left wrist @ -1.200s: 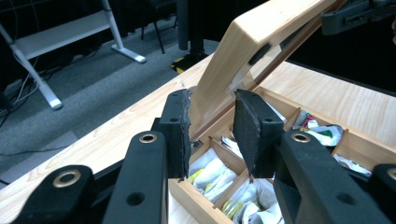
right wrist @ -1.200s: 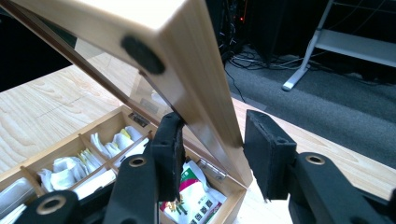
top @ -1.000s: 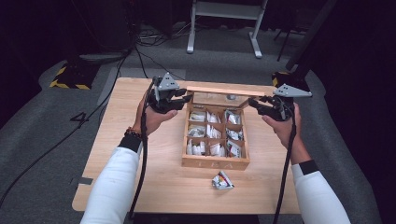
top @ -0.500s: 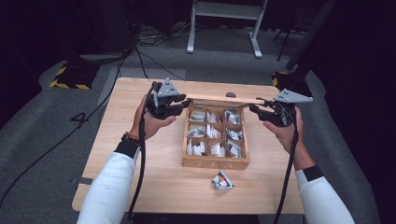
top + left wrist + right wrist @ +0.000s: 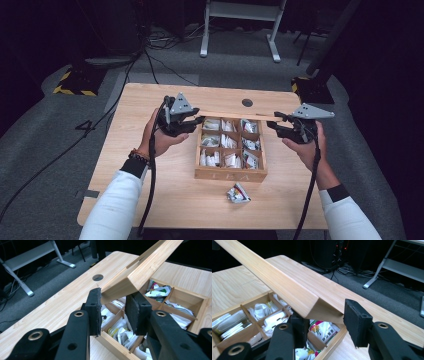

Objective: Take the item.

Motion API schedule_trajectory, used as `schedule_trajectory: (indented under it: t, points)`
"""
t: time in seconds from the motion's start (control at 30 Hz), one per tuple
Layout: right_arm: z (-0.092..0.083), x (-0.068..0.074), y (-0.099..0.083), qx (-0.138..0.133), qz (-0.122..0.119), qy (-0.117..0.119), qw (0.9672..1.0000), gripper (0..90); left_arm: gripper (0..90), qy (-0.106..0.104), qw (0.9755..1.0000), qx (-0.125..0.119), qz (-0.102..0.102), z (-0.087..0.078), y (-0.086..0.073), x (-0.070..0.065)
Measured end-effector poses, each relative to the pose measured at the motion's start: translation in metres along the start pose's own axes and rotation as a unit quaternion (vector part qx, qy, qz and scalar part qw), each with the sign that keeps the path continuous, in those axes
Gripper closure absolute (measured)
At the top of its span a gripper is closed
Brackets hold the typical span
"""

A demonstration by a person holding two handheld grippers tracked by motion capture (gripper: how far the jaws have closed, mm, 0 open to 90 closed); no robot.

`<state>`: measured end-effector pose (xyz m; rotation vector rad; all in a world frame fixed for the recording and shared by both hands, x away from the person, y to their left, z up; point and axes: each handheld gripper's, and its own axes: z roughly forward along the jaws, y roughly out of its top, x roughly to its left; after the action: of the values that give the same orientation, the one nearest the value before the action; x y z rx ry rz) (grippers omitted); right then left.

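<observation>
A long wooden lid (image 5: 235, 115) hangs level over the far edge of an open wooden box (image 5: 230, 174) with several compartments of tea packets. My left gripper (image 5: 197, 120) is shut on the lid's left end; in the left gripper view the lid's corner (image 5: 150, 265) sits between its pads (image 5: 113, 307). My right gripper (image 5: 275, 122) holds the right end. In the right gripper view the lid (image 5: 274, 277) lies between the jaws (image 5: 324, 322), one pad (image 5: 357, 322) against its end. Those jaws have just eased slightly wider.
A crumpled tea packet (image 5: 238, 193) lies loose on the table in front of the box. A round cable hole (image 5: 247, 102) is in the tabletop behind the lid. A metal stand (image 5: 240, 10) and cables are on the floor beyond the table.
Both hands have brought the lid a little nearer and lower, from behind the box to over its far row of compartments.
</observation>
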<state>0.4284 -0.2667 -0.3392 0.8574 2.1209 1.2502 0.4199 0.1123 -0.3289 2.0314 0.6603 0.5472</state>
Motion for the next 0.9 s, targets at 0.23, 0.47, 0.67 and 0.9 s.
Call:
schedule_trajectory:
  t: [0.23, 0.47, 0.67, 0.9]
  points:
    - [-0.005, 0.004, -0.006, -0.002, 0.006, 0.010, 0.9999, 55.2, 65.4, -0.003, 1.0000, -0.001, 0.001, -0.002, -0.006, -0.005]
    - [-0.011, 0.009, -0.011, -0.004, 0.003, 0.015, 0.9999, 54.0, 64.8, -0.007, 1.0000, -0.006, -0.003, -0.003, -0.014, -0.010]
    - [-0.013, 0.012, -0.017, 0.000, -0.002, 0.018, 0.9998, 54.1, 64.1, -0.015, 0.9998, -0.010, -0.006, -0.005, -0.020, -0.013]
    - [-0.017, 0.016, -0.022, 0.007, -0.003, 0.021, 0.9997, 53.5, 64.0, -0.018, 0.9998, -0.005, -0.005, -0.005, -0.027, -0.017]
